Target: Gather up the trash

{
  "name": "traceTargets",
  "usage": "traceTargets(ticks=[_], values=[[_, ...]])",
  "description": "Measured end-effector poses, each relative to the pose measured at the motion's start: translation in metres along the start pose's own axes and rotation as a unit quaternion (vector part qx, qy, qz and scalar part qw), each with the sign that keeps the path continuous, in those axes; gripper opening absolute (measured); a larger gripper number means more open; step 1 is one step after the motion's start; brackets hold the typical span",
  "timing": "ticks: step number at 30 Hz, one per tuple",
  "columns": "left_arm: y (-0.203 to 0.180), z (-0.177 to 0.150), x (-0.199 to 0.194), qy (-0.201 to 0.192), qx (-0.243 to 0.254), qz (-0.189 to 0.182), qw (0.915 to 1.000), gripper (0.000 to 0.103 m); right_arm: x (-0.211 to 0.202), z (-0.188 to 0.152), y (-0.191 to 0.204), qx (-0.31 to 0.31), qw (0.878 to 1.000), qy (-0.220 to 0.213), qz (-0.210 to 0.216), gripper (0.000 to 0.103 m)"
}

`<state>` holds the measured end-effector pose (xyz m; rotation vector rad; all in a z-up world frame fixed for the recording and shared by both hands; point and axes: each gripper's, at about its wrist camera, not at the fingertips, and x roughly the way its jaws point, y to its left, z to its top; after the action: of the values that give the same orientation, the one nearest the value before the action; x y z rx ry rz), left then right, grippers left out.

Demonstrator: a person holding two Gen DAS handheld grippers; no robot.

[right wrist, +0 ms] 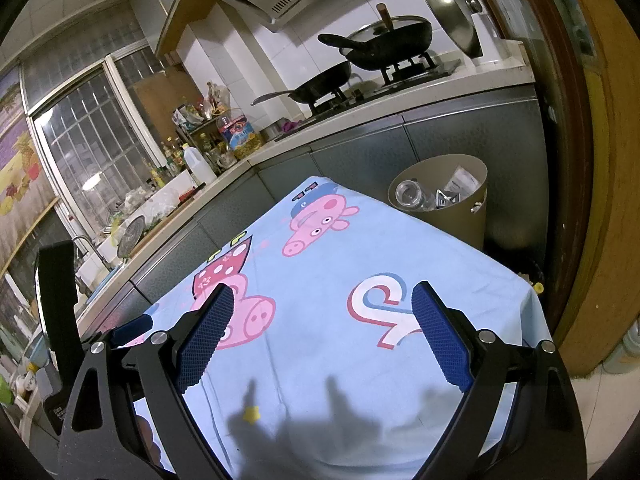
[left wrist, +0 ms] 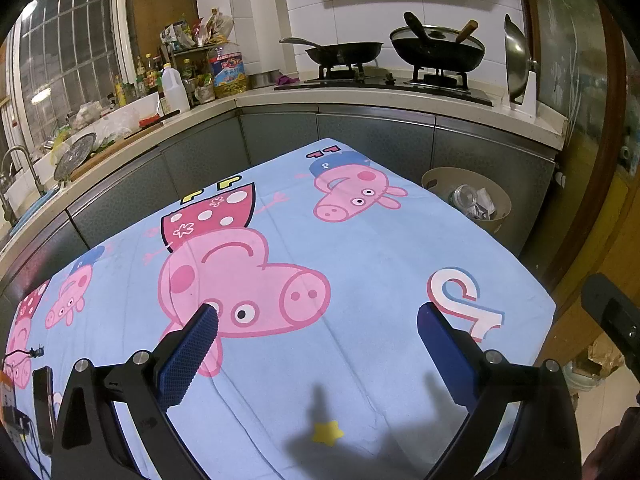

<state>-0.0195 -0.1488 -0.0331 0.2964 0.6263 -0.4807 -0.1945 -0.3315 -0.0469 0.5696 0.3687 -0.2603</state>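
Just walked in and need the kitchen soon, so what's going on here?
A person holds two blue-padded grippers, left and right, open and empty over the light-blue cartoon-pig tablecloth. No trash shows on the cloth. The round beige trash bin past the table's far corner already holds a clear plastic bottle and wrappers.

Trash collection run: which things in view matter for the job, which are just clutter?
Job:
- trash bin past the table's far corner, holding a clear bottle and wrappers
- left gripper, open, empty
- right gripper, open, empty
- table with the cartoon cloth, no trash visible on it

Clutter:
- frying pan and lidded wok on the stove
- oil jug
- white jug
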Motion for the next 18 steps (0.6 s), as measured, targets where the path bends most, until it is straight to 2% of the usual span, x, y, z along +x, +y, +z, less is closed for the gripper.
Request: traceTargets(ticks=[3, 18], values=[[-0.0027, -0.0016, 0.0000, -0.007, 0.009, 0.001, 0.9999, 0.099, -0.0001, -0.0003, 0.0001, 0.000, 1.000, 0.000, 0.000, 0.090], [0.0010, 0.0013, 0.0059, 0.008, 0.007, -0.009, 0.9999, 0.099, -0.0001, -0.0005, -0.0003, 0.001, 1.000, 0.001, -0.001, 0.092]])
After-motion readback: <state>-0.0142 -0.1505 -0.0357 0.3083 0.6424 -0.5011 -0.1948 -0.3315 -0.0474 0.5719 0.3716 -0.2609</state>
